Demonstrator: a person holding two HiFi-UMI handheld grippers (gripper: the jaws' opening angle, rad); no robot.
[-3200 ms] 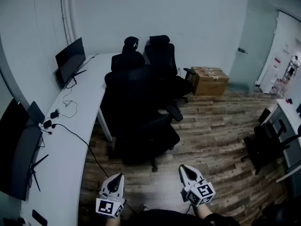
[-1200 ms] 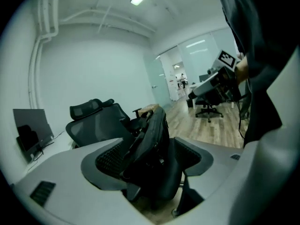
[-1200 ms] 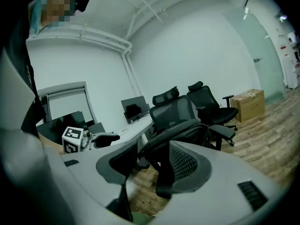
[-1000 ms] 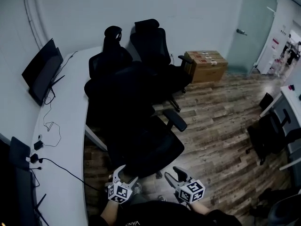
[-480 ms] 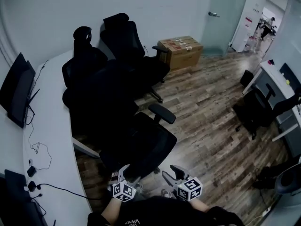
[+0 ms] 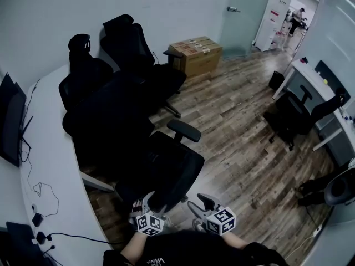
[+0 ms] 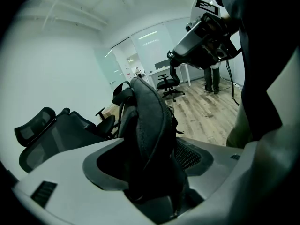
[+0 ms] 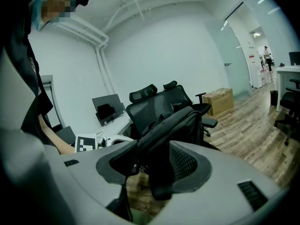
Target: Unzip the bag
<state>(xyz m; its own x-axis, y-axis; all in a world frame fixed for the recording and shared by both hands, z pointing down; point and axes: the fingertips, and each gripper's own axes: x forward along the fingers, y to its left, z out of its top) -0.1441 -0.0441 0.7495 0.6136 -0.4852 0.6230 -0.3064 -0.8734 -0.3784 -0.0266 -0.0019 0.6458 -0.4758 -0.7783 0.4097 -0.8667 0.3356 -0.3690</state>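
Note:
The bag shows only as black padded fabric in the two gripper views; the head view does not show it clearly. In the left gripper view a black padded strap rises from between the jaws, and my left gripper is shut on it. A thick black padded part of the bag lies across the jaws of my right gripper, which is shut on it. From the head camera both grippers sit low by my body, the left gripper beside the right gripper.
Black office chairs crowd the floor just ahead, with more by the wall. A curved white desk with cables and a monitor runs along the left. Cardboard boxes stand at the back, another chair and desk at right.
The head view has swung to the right, so desk and chairs slid left and the right-hand desk came into sight. Both grippers stayed low by my body and drew closer together.

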